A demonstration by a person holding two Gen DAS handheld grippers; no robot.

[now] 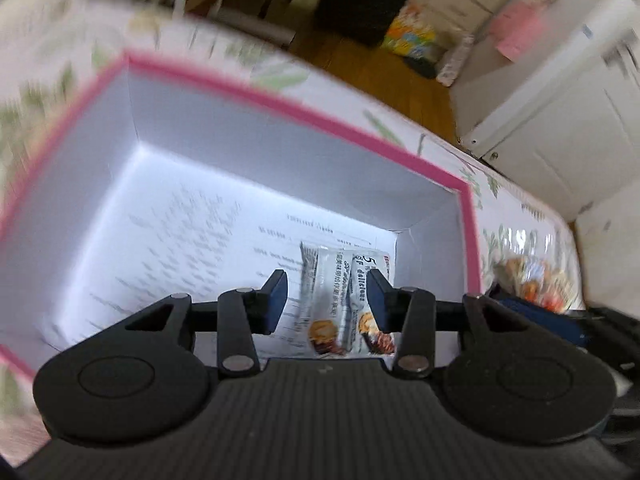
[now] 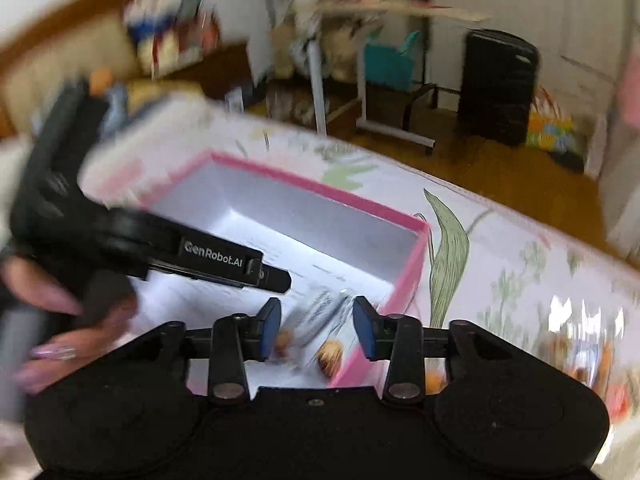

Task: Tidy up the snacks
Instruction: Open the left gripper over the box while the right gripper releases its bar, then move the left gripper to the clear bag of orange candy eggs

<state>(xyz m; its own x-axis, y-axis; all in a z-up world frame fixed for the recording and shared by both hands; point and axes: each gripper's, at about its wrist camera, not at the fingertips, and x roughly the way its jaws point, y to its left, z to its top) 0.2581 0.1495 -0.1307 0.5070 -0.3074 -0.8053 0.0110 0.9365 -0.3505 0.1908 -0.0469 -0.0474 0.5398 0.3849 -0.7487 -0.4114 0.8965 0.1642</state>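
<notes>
A pink-rimmed box (image 1: pixel 304 112) with a white inside stands on the flowered tablecloth; a printed sheet lines its floor. Two silver snack bars (image 1: pixel 340 300) lie side by side in its near right corner. My left gripper (image 1: pixel 326 288) is open above them, holding nothing. In the right wrist view the same box (image 2: pixel 320 188) shows, with the snack bars (image 2: pixel 320 320) blurred in its near corner. My right gripper (image 2: pixel 316 312) is open and empty over that corner. The left gripper (image 2: pixel 224 260) reaches in over the box from the left.
A clear bag of snacks (image 1: pixel 532 276) lies on the tablecloth to the right of the box; it also shows in the right wrist view (image 2: pixel 580 340). Beyond the table edge are wooden floor, a black suitcase (image 2: pixel 496 84) and white cabinets (image 1: pixel 560 92).
</notes>
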